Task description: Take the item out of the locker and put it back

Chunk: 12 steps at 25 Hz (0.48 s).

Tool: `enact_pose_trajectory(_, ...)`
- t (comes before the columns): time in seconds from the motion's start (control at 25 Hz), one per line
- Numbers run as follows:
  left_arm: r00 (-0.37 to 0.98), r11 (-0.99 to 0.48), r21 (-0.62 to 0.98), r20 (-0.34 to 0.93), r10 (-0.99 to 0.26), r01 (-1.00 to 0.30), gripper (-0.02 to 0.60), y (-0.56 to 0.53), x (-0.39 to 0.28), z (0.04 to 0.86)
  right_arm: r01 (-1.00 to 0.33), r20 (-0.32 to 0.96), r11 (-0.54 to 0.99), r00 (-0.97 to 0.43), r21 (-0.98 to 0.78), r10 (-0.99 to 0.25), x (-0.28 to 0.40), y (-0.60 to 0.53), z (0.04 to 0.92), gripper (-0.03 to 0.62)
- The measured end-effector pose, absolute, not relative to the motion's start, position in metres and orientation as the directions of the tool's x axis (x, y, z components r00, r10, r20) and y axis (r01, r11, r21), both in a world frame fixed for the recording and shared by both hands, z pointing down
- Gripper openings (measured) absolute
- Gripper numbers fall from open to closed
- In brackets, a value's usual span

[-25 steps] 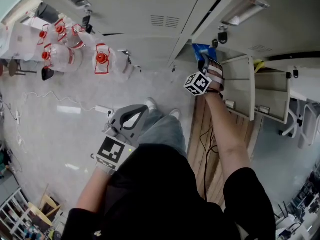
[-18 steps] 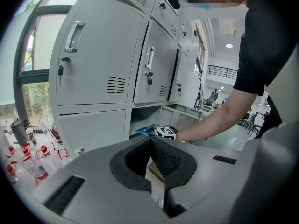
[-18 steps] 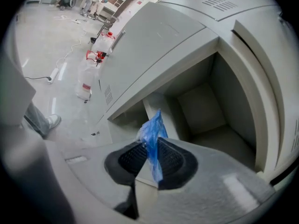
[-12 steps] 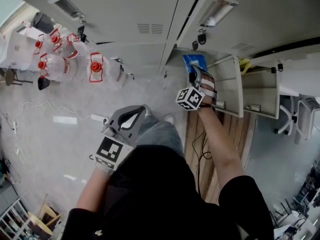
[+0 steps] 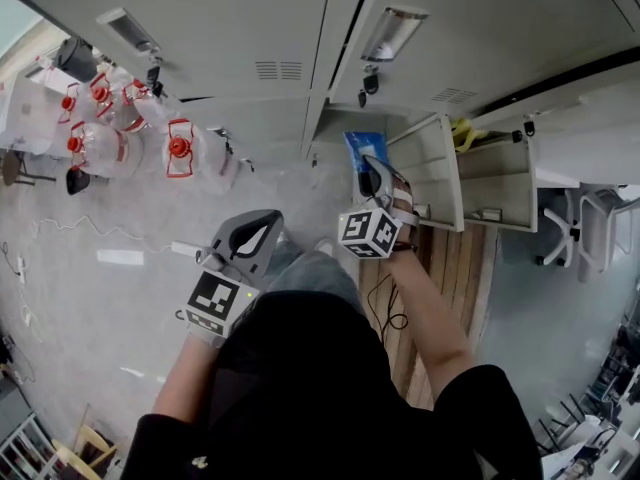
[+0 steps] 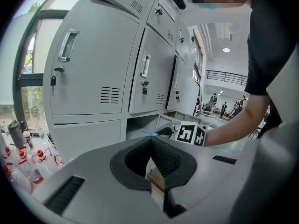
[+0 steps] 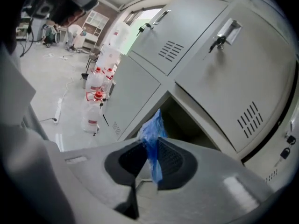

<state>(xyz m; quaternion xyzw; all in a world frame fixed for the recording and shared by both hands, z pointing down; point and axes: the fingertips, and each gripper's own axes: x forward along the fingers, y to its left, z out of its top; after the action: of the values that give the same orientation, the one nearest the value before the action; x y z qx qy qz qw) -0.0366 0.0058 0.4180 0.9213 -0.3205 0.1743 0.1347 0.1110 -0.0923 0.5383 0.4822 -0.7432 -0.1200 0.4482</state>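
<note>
Hanging low by the body, the left gripper (image 5: 270, 223) is seen with fingers clenched on nothing. Farther out, a blue packet (image 5: 360, 148) is pinched between the right gripper's (image 5: 368, 170) fingers, just before the open locker compartment (image 7: 187, 120).

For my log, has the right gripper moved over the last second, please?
Yes; the right gripper moved toward the person, down along the open locker door.
</note>
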Motion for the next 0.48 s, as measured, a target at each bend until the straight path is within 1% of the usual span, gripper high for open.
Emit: enact_pose_trajectory(0.48, 0.737, -0.739, 0.156, 0.35, -0.579, -0.655, 0.006, -0.005, -0.023, 0.393, -0.77, 0.496, 0.504, -0.285, 0.391, -0.82, 0.11, -0.049, 0.436, 0.044)
